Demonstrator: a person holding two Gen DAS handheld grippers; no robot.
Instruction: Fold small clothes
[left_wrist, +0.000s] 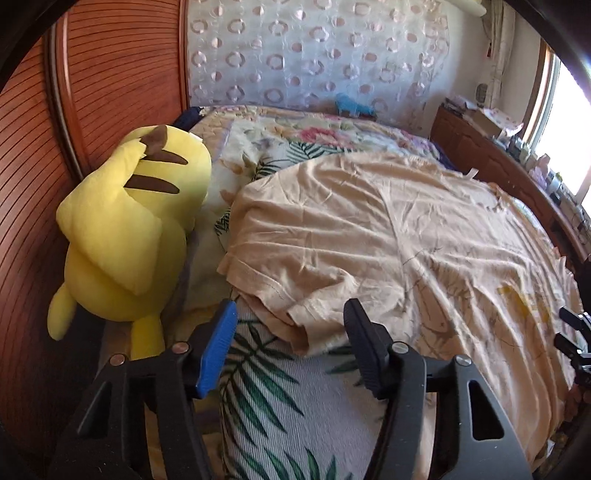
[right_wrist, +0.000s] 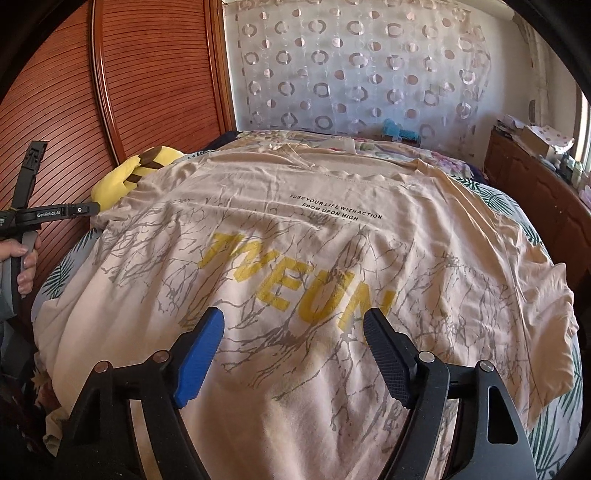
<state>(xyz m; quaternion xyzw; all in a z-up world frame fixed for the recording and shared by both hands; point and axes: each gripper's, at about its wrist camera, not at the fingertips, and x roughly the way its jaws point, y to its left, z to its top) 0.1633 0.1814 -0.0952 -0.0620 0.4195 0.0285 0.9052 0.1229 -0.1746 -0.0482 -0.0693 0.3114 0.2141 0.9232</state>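
Right gripper (right_wrist: 293, 328) hovers spread above T-shirt (right_wrist: 295, 240).

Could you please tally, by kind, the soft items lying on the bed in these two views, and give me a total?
T-shirts: 1, the beige T-shirt spread flat, print up
Plush toys: 1, the yellow plush beside the wooden headboard
Small blue items: 1, the blue item at the far edge, too small to identify
Total: 3
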